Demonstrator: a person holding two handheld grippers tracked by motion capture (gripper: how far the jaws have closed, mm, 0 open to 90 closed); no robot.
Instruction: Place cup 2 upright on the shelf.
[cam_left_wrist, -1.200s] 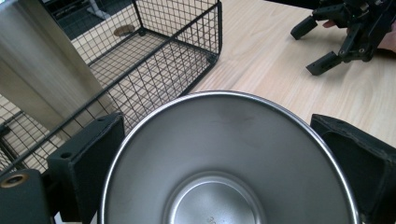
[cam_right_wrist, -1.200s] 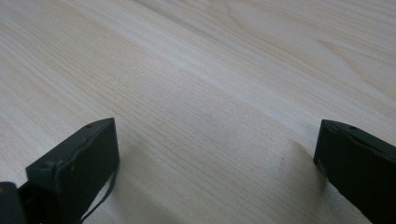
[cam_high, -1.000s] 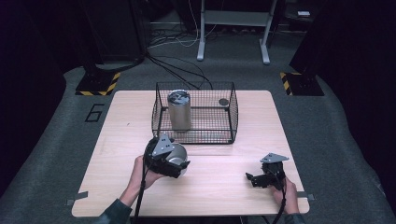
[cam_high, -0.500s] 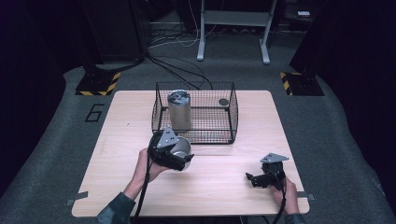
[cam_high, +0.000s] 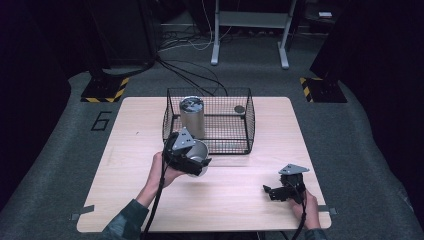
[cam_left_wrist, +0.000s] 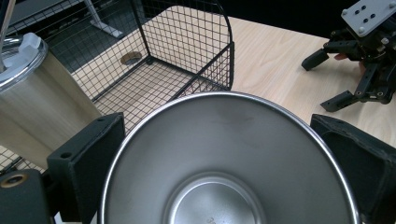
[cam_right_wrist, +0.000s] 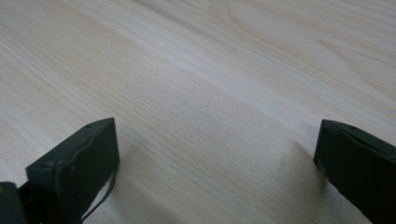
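since 1 s ago left gripper (cam_high: 192, 161) w/ steel cup (cam_left_wrist: 229, 163) moved up-right, closer to wire basket (cam_high: 248, 117); right gripper (cam_right_wrist: 215, 168) unmoved.
progress (guess): tall steel tumbler (cam_high: 191, 116) already in basket, cup clamped between left jaws, not yet in.
pale wood table (cam_high: 240, 200); black mesh; brushed round metal.
right jaws apart, empty.
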